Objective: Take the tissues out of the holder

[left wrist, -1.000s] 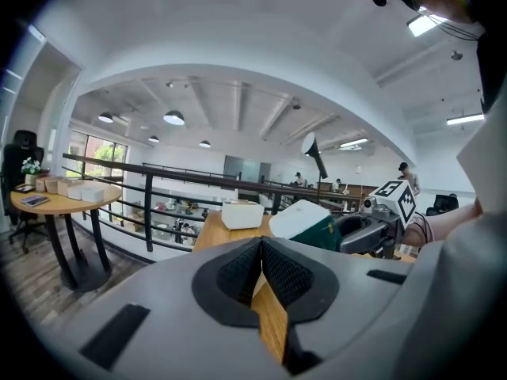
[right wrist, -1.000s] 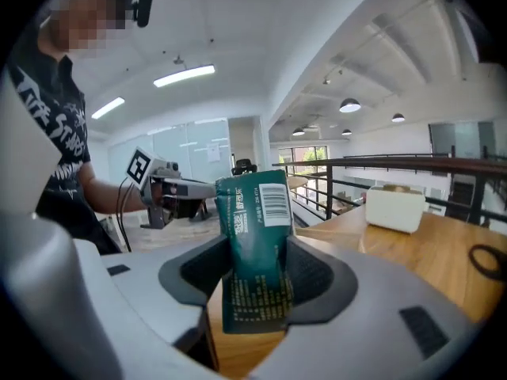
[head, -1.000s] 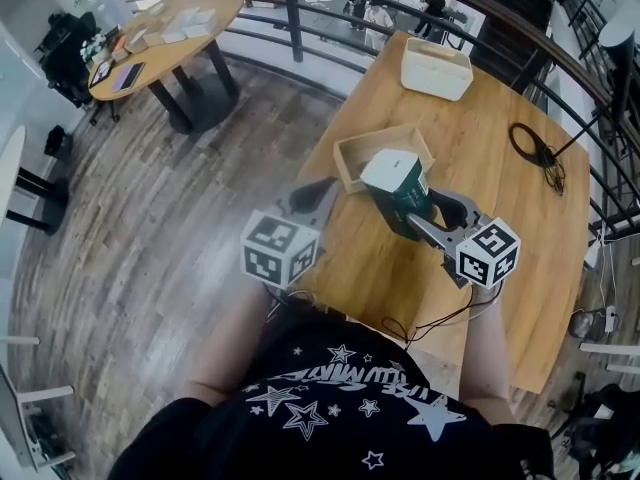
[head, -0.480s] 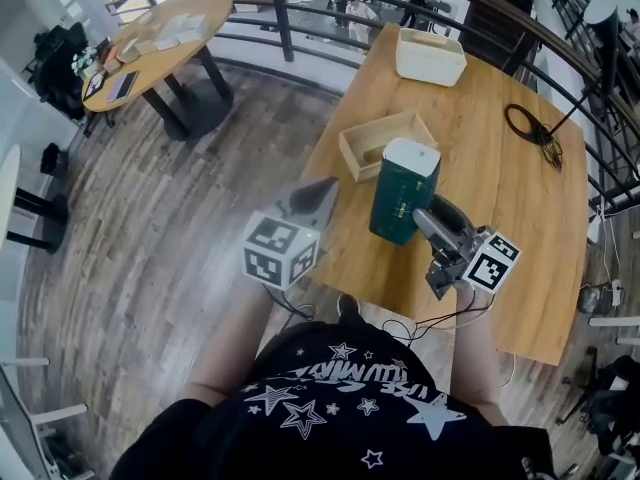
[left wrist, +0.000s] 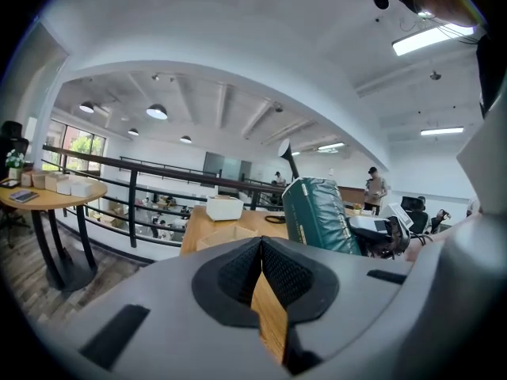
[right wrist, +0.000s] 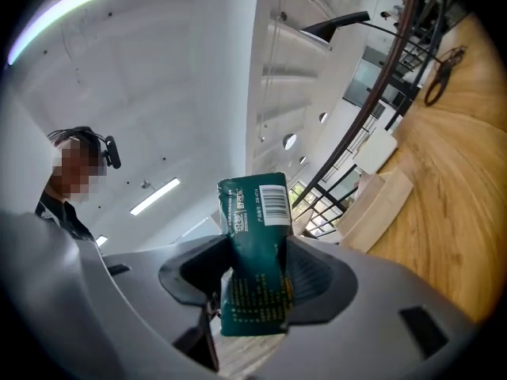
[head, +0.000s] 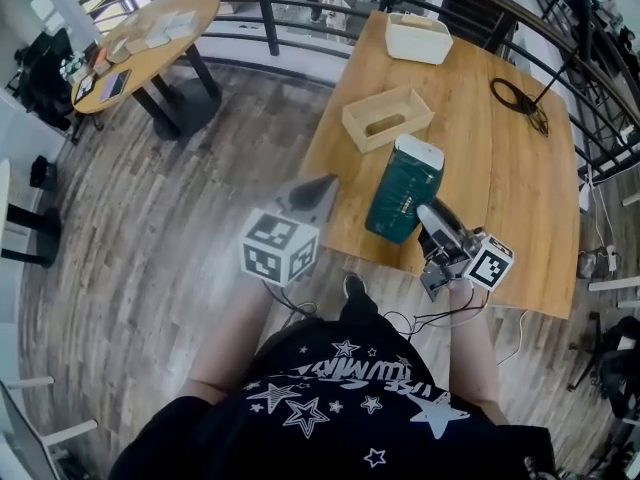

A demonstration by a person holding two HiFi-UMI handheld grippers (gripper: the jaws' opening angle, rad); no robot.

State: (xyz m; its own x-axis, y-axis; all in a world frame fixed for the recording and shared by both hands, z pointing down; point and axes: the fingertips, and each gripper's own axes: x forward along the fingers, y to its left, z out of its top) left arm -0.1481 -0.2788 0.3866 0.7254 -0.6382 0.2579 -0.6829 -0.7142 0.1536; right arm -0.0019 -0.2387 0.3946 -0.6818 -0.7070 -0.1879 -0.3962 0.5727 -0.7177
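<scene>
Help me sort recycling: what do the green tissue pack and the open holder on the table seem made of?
Tissue pack: probably thin plastic film, glossy dark green. It creases and carries a printed barcode.
Holder: apparently pale wood with a matte finish, judging by its thin flat board walls and light tan colour.

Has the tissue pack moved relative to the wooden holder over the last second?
Yes. Gripped by the right gripper, the pack has come away from the holder, toward the near edge of the table.
</scene>
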